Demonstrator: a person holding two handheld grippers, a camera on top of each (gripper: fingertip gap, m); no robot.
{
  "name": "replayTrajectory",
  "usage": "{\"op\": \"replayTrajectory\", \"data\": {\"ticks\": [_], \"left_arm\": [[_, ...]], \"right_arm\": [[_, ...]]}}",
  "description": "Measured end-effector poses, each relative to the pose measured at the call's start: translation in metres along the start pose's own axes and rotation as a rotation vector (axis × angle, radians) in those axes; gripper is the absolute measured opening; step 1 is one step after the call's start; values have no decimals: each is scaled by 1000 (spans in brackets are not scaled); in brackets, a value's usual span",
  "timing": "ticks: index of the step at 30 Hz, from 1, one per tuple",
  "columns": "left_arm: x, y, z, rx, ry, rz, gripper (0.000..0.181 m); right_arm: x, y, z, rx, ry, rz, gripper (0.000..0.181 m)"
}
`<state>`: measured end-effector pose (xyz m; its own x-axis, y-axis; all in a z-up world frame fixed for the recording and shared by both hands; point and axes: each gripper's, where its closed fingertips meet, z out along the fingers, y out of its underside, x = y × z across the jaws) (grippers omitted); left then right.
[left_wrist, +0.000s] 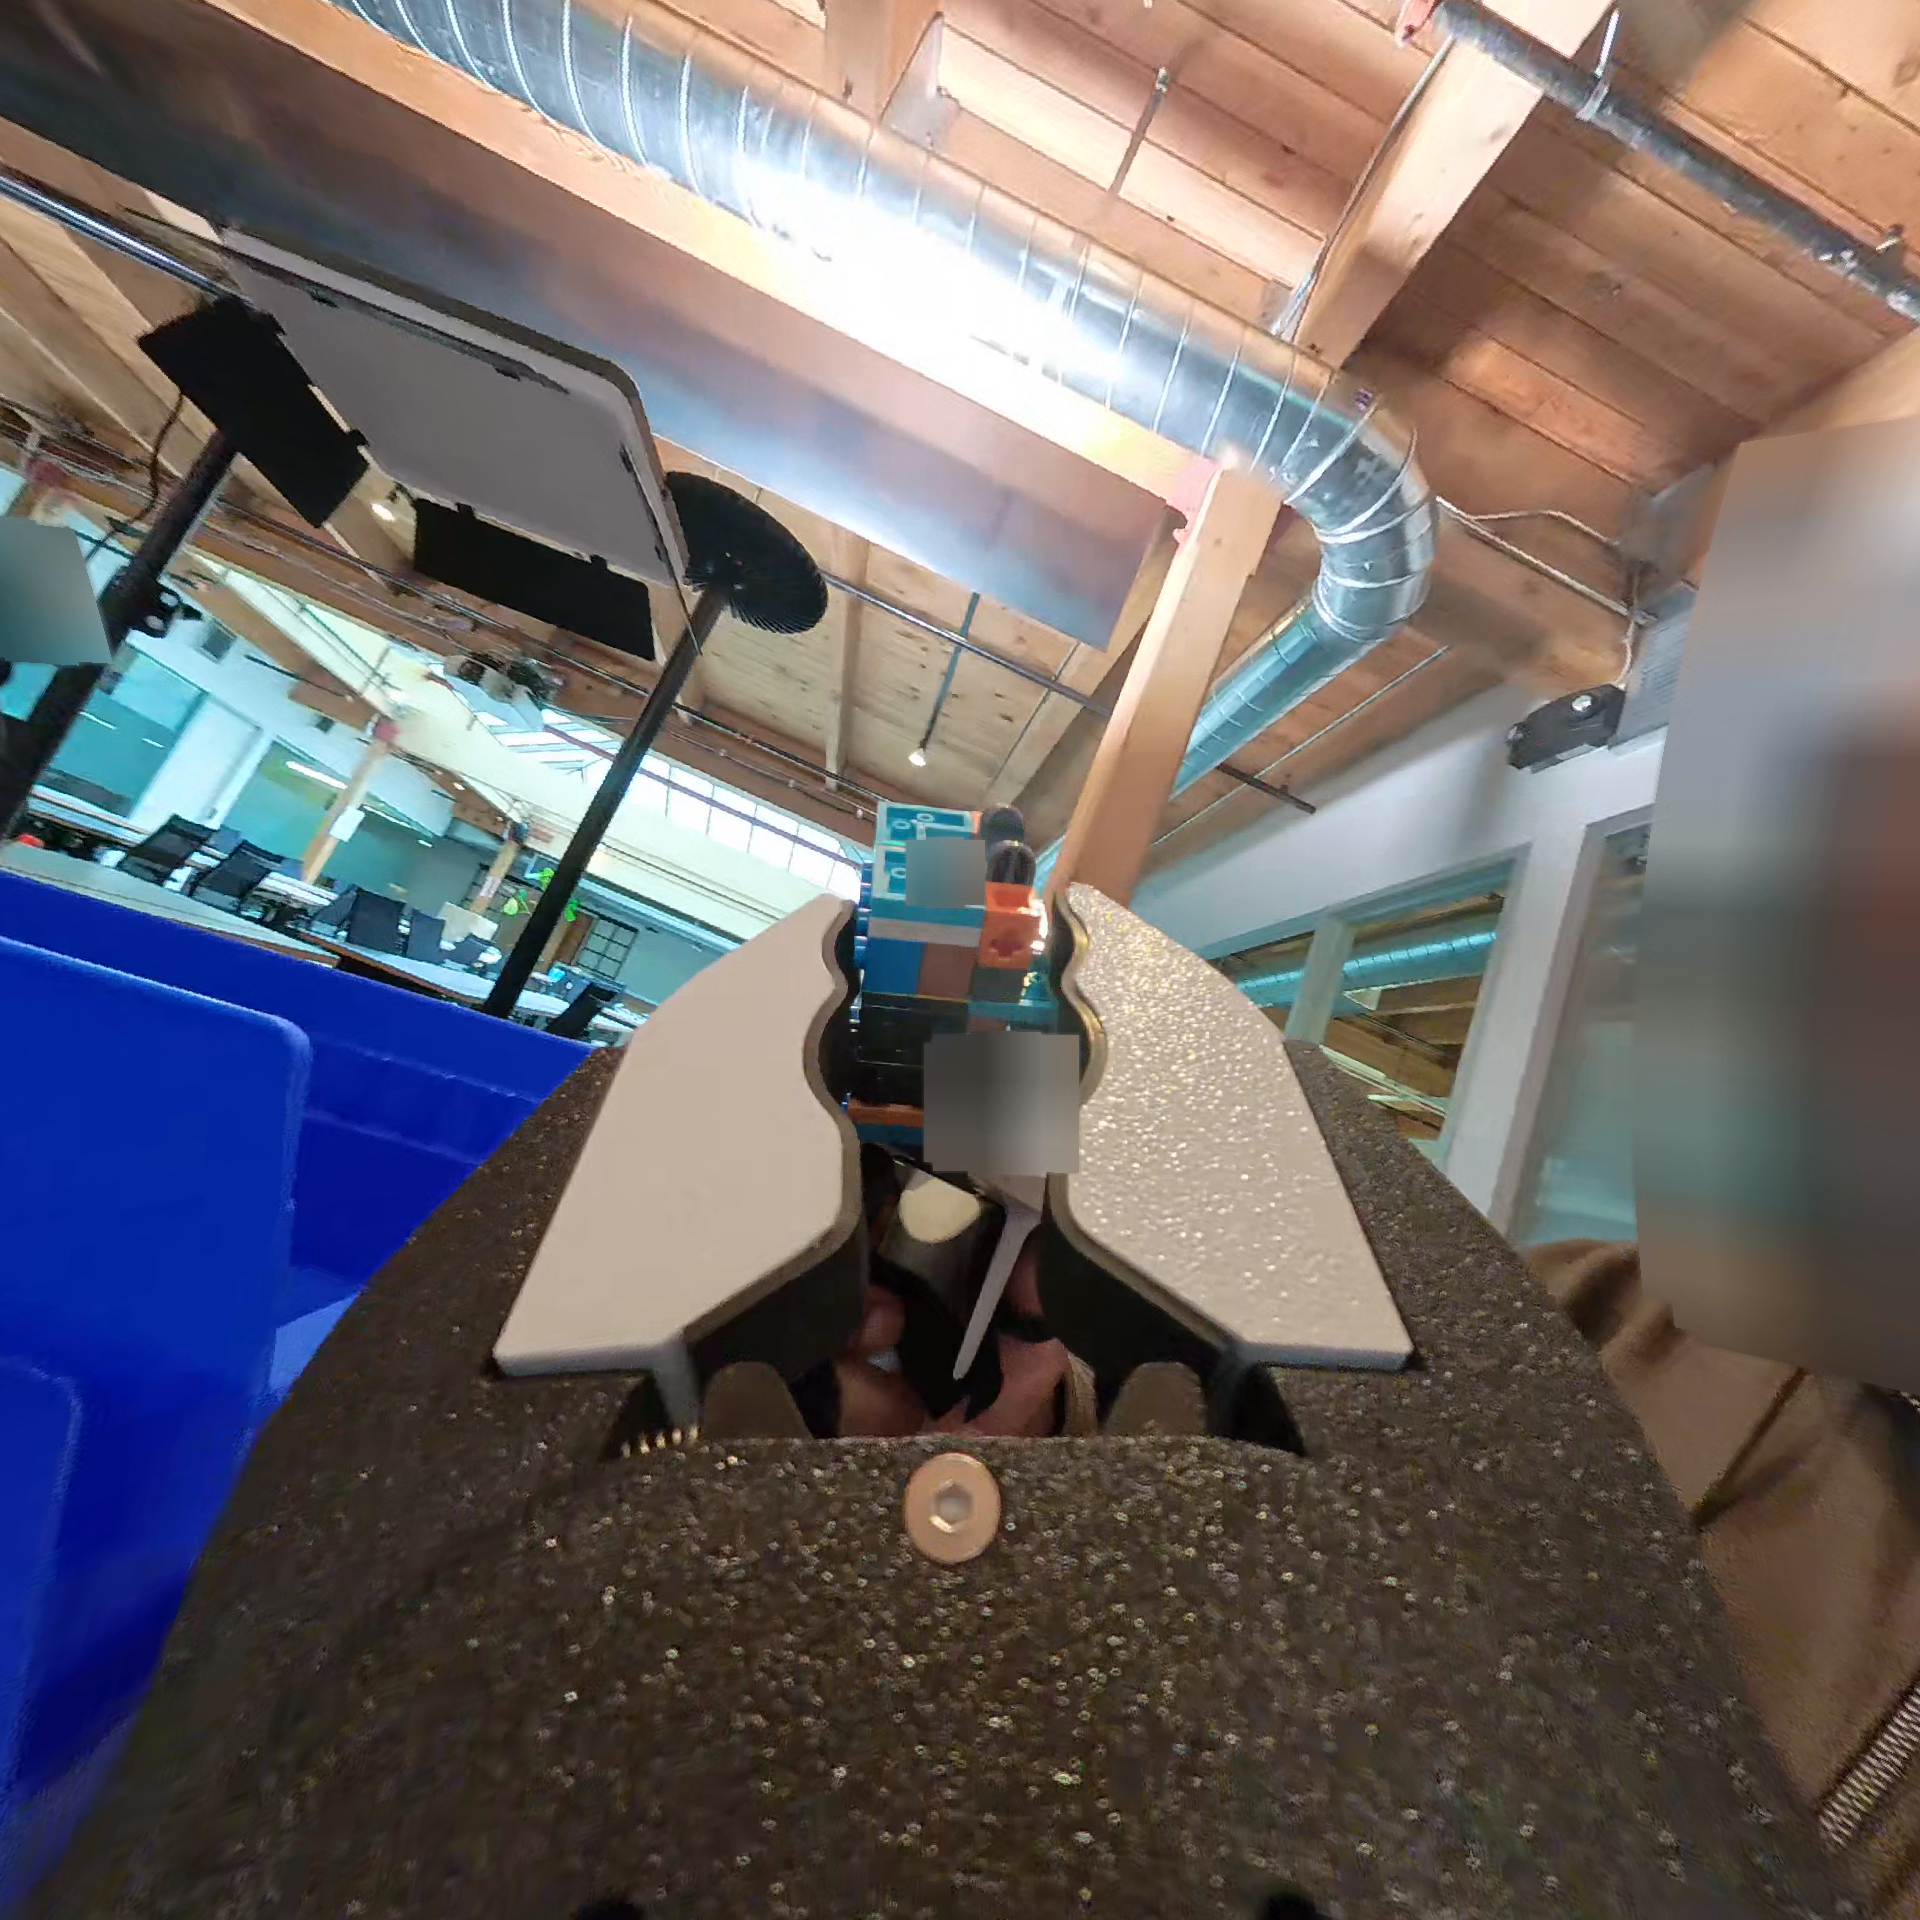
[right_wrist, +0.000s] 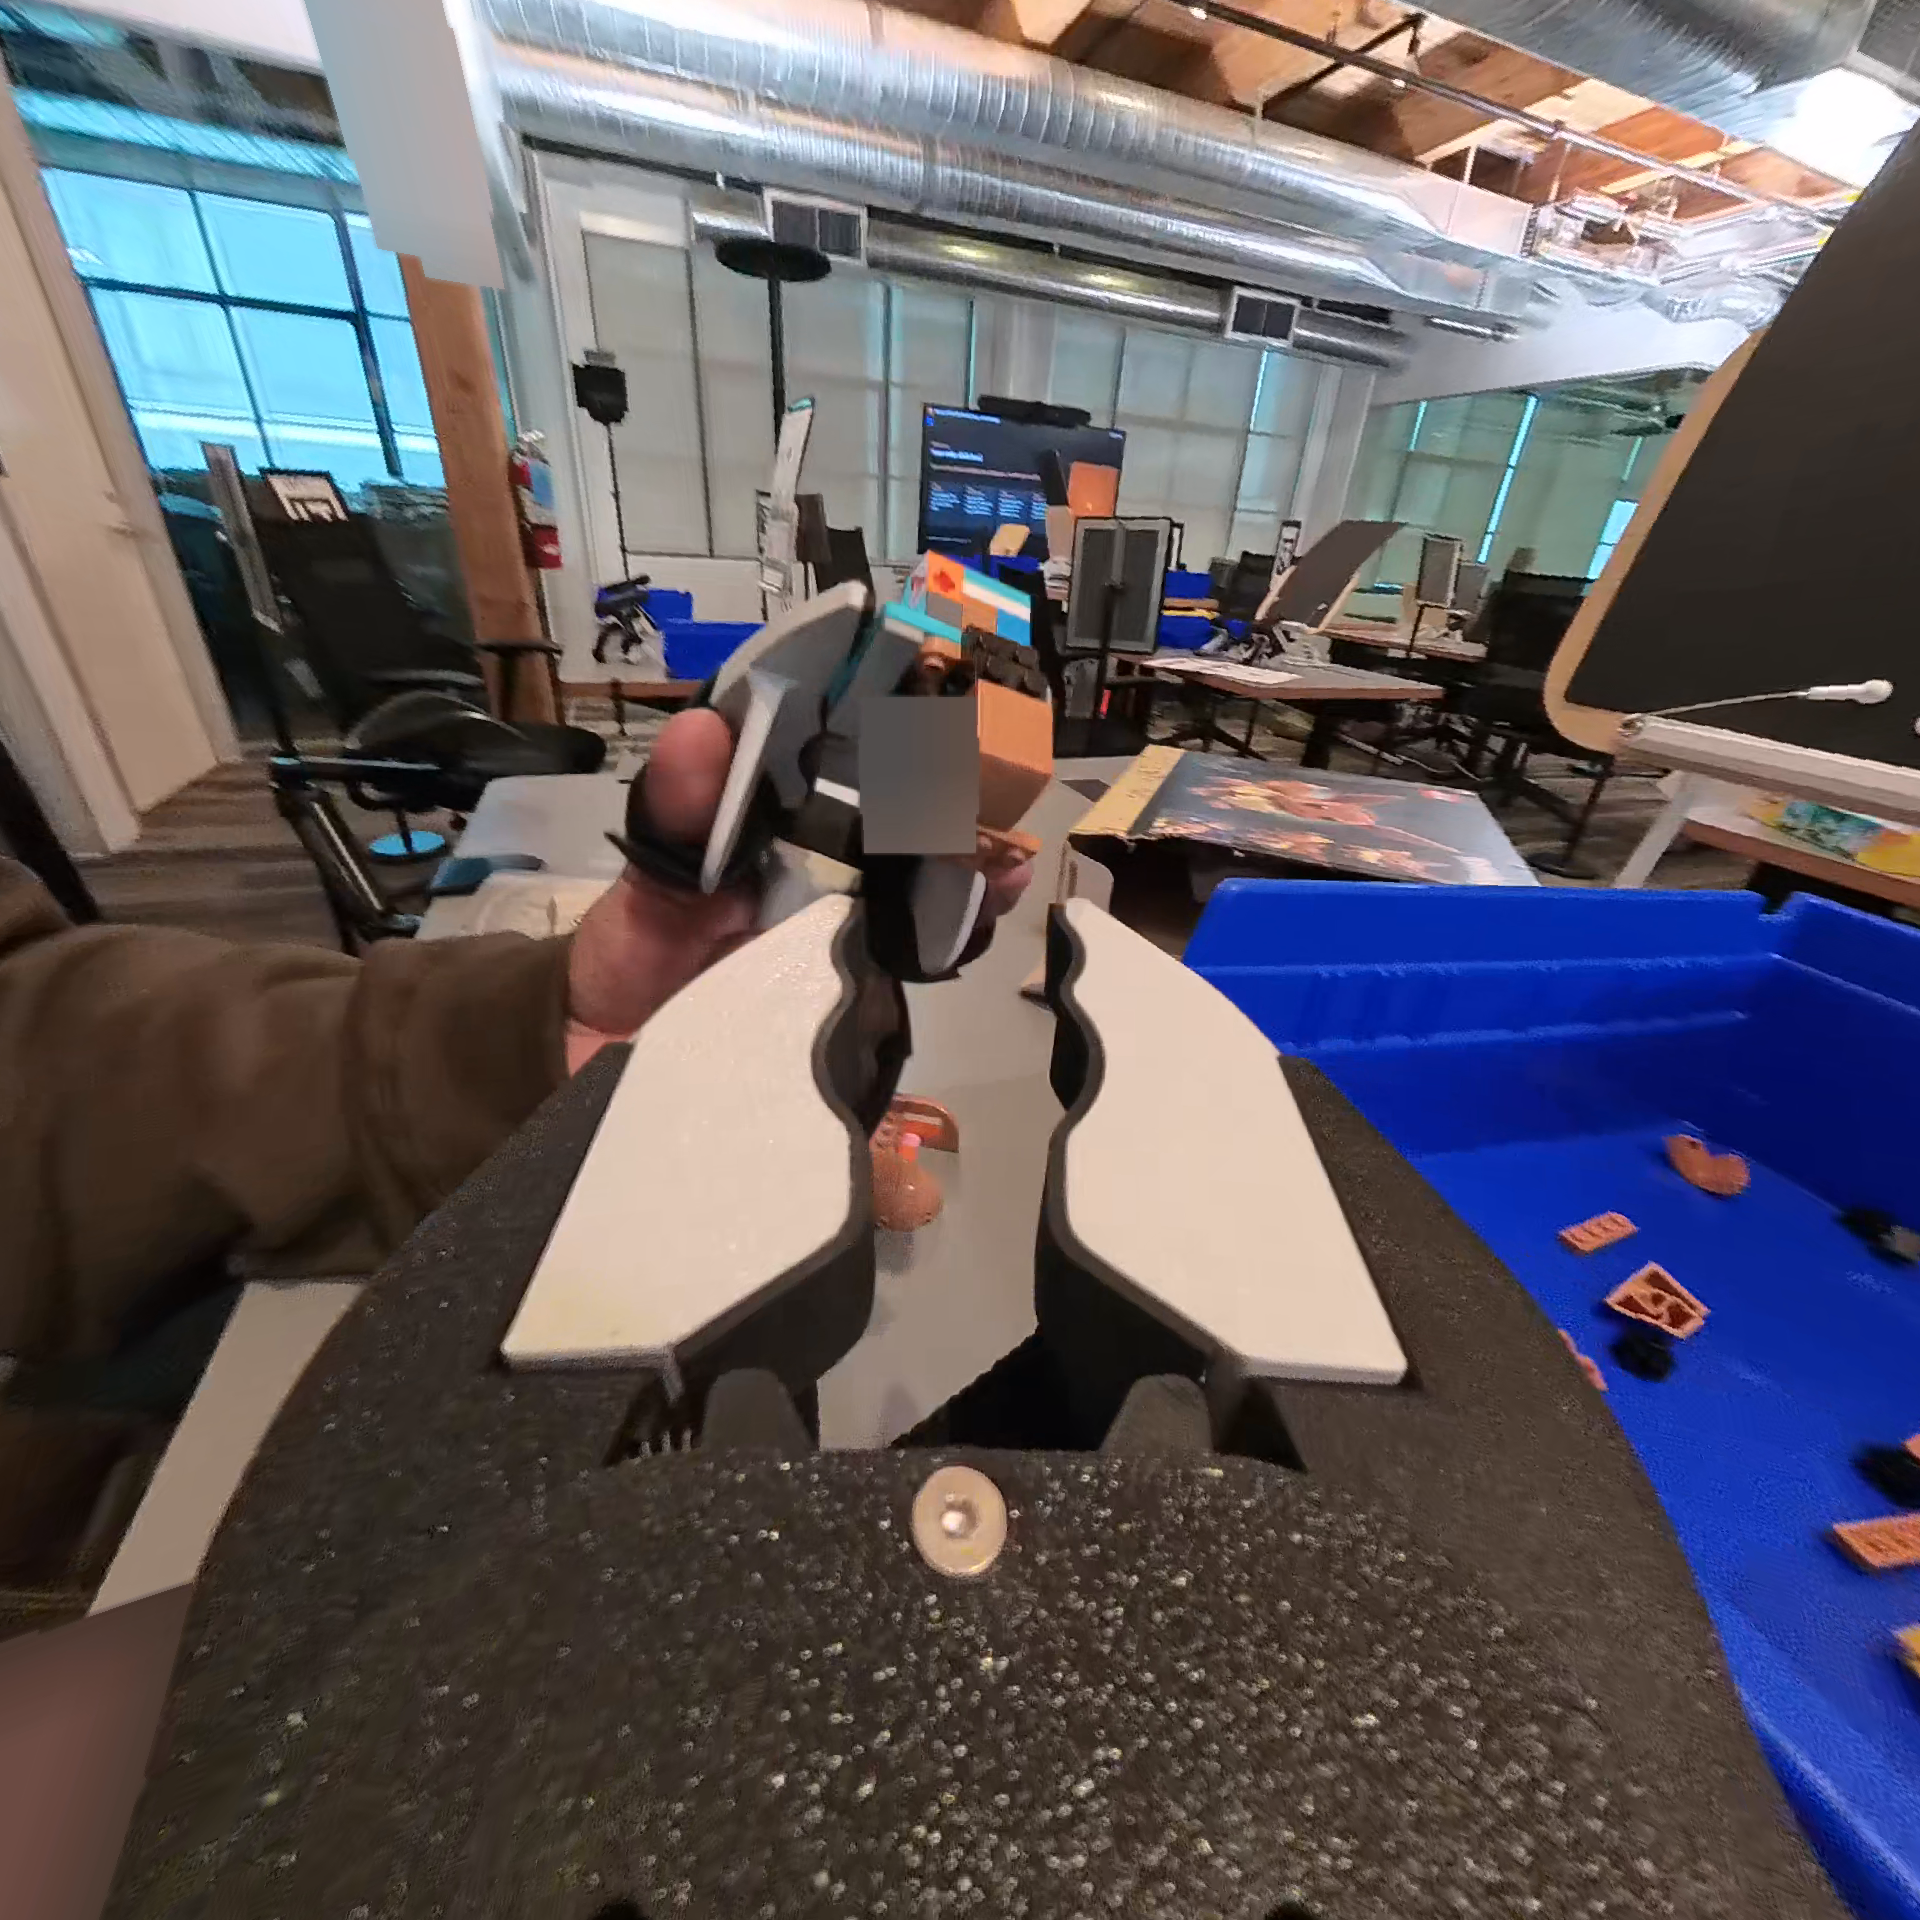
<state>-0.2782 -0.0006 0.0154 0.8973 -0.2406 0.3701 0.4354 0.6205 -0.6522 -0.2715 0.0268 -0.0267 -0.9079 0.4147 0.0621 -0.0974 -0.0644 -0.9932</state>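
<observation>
My left gripper is shut on a small brick-built model of blue, orange and black pieces and holds it up in the air, tilted toward the ceiling. In the right wrist view the same left gripper shows with the model between its fingers, and a person's hand grips it from below. My right gripper is open and empty, just below and in front of the left one. A brown brick piece lies on the grey table under the right gripper's open fingers.
A blue plastic bin stands to the right with several loose orange and black bricks in it; it also shows at the left of the left wrist view. A flattened printed box lies beyond. A brown sleeve is at the left. The tips of one gripper are about 5 cm away from the tips of the other.
</observation>
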Motion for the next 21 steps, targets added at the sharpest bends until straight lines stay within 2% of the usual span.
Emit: {"op": "replayTrajectory", "data": {"ticks": [7, 15, 21], "left_arm": [[8, 18, 8, -56, 66, -49, 35], [8, 19, 8, -46, 70, -79, 35], [10, 23, 9, -63, 90, -104, 35]], "right_arm": [[-7, 0, 5, 19, -37, 43, 31], [-6, -1, 5, 31, -30, 42, 28], [-7, 0, 7, 15, -9, -17, 34]]}}
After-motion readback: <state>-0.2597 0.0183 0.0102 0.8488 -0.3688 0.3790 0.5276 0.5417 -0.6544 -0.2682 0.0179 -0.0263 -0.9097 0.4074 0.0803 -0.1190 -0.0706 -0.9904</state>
